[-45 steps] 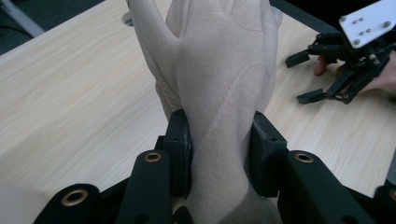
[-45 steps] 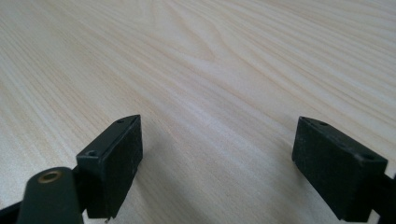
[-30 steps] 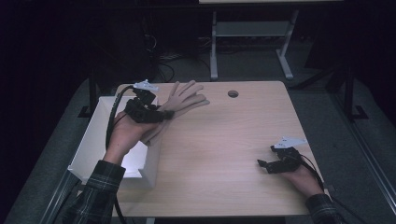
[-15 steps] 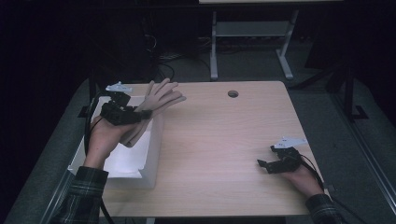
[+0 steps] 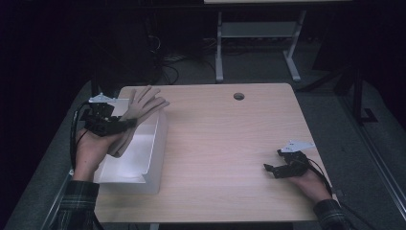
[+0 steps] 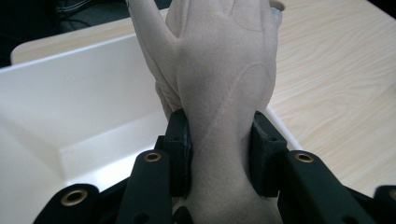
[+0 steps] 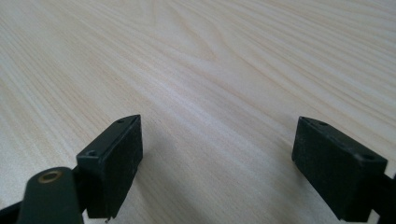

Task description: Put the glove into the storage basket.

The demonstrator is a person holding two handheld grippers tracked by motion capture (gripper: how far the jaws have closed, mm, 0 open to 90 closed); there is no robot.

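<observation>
**Glove held over a white bin at the bench's left edge**

Dark floor, cables and the legs of another desk surround a pale wooden bench [image 5: 230,143] seen from above. A small round hole [image 5: 238,96] sits near its far edge, at about twelve o'clock.

At nine o'clock, against the bench's left edge, stands an open white bin [image 5: 153,143]. Over it the person's left hand carries the left gripper [image 5: 125,123]. Its fingers [image 6: 180,149] are narrowed and pressed on the wrist part of a tan fabric glove [image 5: 139,108], one pad on each side. In the left gripper view the glove [image 6: 224,70] rises straight up between the pads, with the bin's white floor [image 6: 84,107] behind and to the left.

The glove's long axis runs from the cuff, hanging low by the palm, up toward one o'clock, where its splayed fingertips reach past the bin's far right corner. So most of the glove lies above the bin, with its tips over the rim or just beyond it. A release would likely need the glove brought toward seven o'clock, or lowered, so the tips clear the wall.

At four o'clock, well apart from the bin, the right gripper [image 5: 272,170] rests low near the bench, its fingers [image 7: 112,154] wide with nothing between them. The left hand is far nearer the bin.
</observation>
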